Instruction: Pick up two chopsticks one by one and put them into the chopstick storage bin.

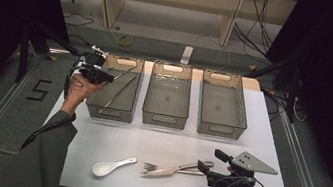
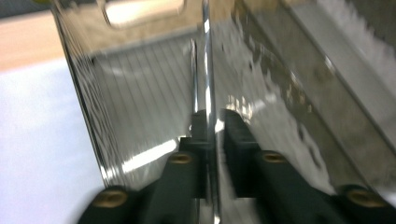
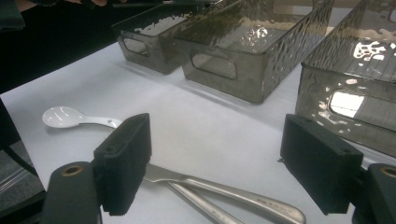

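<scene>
High view: the left gripper [image 1: 106,77] hangs over the left bin [image 1: 101,108], its jaws narrowed on a thin metal rod [image 1: 122,90], probably a chopstick, that slants down into the bin; a second rod lies near it inside. If the jaws let go while the rod is tilted like this, it may tip against the bin wall or slide over the rim. The right gripper [image 1: 207,162] hovers wide apart near the handles of the knife [image 1: 167,170] and fork [image 1: 153,166], which lie crossed on the white table [image 1: 252,117], the white spoon [image 1: 110,166] beside them. A careless close could catch both handles at once.

Left gripper view: motion blur smears everything; the rod [image 2: 207,70] runs between the near-closed jaws, and I cannot tell where its far end rests.

Right gripper view: the jaws stand wide over the two handles [image 3: 224,189]; the blade and tines are cut off at the bottom edge.
</scene>
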A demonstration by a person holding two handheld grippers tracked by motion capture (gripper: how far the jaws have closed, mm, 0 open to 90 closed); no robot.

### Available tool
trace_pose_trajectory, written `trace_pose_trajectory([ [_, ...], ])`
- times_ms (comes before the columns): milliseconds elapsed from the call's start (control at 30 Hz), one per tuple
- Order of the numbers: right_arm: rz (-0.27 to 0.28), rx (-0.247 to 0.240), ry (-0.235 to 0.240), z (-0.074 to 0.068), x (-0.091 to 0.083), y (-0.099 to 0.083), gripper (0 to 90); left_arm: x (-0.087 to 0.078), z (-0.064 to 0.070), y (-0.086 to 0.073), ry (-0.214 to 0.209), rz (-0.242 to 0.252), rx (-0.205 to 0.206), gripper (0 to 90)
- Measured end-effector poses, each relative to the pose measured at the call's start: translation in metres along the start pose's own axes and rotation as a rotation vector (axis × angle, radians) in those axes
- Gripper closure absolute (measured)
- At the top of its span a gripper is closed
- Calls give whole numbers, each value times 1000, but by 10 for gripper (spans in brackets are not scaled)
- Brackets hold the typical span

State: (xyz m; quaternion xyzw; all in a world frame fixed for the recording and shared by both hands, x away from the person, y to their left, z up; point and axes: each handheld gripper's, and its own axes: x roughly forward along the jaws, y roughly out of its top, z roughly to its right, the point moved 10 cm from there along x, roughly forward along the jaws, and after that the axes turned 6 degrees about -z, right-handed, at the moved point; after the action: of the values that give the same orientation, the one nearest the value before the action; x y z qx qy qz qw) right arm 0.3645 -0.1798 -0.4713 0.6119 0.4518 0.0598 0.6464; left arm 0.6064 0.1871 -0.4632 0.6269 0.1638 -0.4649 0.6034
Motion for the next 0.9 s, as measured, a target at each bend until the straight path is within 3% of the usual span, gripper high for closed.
trace_pose_trajectory([
  [67, 0, 0, 0, 0, 0, 0, 256, -1, 1, 3, -7, 22, -11, 592],
  [133, -1, 0, 0, 0, 0, 0, 256, -4, 6, 3, -22, 28, -1, 560],
  [267, -1, 1, 0, 0, 0, 0, 256, -13, 23, 2, -87, 34, -1, 468],
  [600, 0, -1, -1, 0, 0, 0, 255, -42, 74, -25, -208, 55, 83, 295],
  [700, -1, -1, 0, 0, 0, 0, 255, -44, 85, -42, -198, 1, 135, 265],
  [900, -3, -8, 2, -1, 0, 0, 255, -48, 106, -63, -192, -46, 200, 240],
])
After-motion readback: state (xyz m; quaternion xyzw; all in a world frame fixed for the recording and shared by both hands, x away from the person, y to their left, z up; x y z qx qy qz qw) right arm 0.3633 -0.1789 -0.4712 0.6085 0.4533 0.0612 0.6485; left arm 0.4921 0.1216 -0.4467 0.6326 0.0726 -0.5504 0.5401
